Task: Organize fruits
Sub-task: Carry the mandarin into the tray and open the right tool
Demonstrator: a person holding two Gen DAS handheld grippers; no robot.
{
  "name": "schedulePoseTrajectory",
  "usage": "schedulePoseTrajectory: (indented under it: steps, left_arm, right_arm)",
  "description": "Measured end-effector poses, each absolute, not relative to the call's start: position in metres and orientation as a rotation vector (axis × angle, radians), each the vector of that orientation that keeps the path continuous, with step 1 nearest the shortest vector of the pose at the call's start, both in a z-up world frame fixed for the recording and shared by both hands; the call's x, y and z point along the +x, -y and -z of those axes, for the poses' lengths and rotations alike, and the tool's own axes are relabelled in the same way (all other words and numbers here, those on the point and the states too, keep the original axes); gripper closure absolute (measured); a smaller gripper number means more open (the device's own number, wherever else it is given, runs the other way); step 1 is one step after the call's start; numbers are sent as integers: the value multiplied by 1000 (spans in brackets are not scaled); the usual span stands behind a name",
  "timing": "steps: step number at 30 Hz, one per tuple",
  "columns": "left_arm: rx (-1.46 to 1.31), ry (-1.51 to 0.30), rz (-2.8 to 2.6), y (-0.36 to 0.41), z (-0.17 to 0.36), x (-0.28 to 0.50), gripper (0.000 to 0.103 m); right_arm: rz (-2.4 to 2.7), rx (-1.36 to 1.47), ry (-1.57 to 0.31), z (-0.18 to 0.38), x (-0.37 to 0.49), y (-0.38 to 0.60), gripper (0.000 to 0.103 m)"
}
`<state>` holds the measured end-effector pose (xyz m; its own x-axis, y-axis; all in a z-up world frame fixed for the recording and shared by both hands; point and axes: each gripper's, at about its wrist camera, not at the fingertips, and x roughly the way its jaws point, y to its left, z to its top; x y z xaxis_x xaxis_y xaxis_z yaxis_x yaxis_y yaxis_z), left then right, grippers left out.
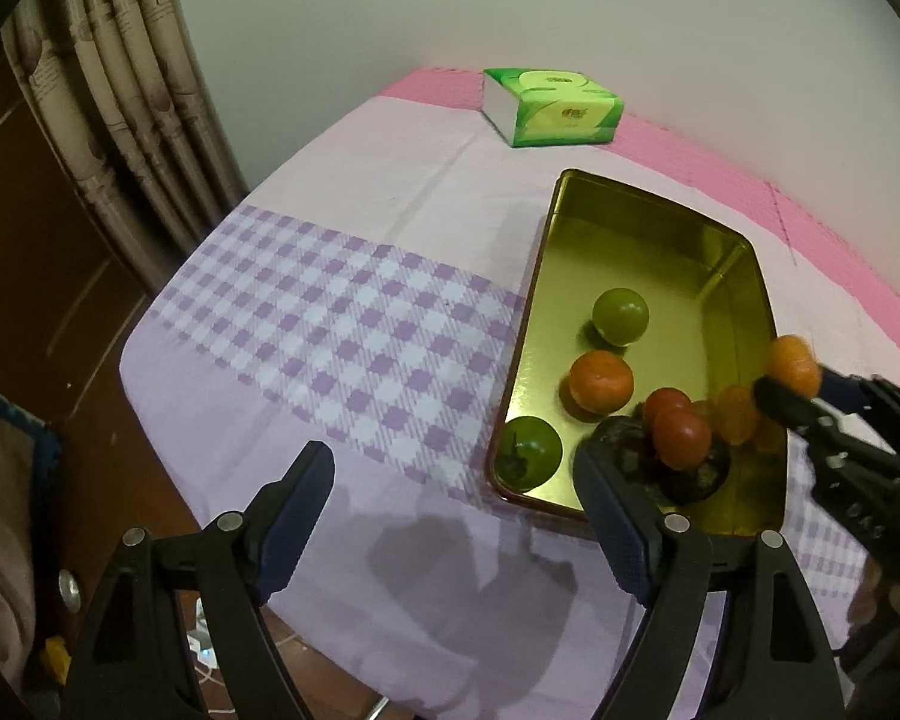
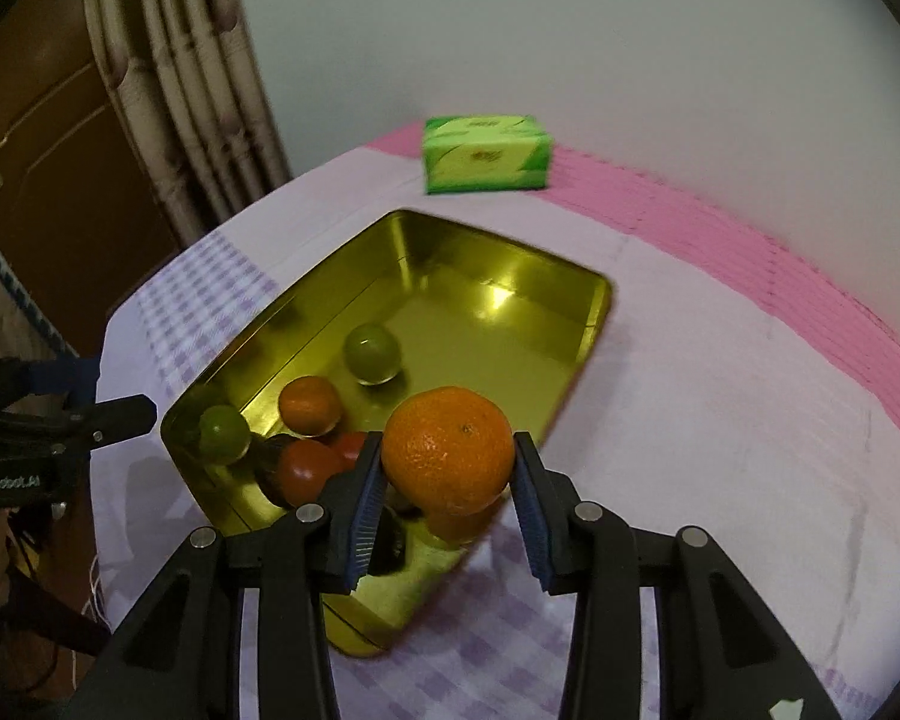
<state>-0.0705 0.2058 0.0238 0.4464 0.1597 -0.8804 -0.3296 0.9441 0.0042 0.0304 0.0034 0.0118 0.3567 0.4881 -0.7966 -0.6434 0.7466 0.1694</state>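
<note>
1. Fruit at the lower end of the gold tin (image 2: 306, 324) is partly masked: a dark object (image 1: 699, 474) beneath two red fruits (image 1: 681, 438) cannot be identified.
2. Right gripper (image 2: 448, 468), lower centre of its view, is clamped on an orange (image 2: 448, 449) above the tin's near corner.
3. Left gripper (image 1: 453, 474) hovers with fingers apart, holding nothing, over the checked cloth (image 1: 330, 324).

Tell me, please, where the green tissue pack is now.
The green tissue pack lies at the far end of the table, on the pink mat near the wall, beyond the gold tin tray, apart from it.
</note>
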Motion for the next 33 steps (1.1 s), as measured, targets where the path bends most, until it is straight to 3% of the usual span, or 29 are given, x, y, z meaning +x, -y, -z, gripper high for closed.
schedulePoseTrajectory:
  steps: [12, 33]
  left_arm:
    - [-179, -1083, -320, -208, -19, -69, 21]
    - [-179, -1105, -307, -205, -13, -66, 21]
  right_arm:
    - [-698, -227, -1013, 16, 41, -27, 65]
    - [-687, -220, -1022, 17, 47, -28, 63]
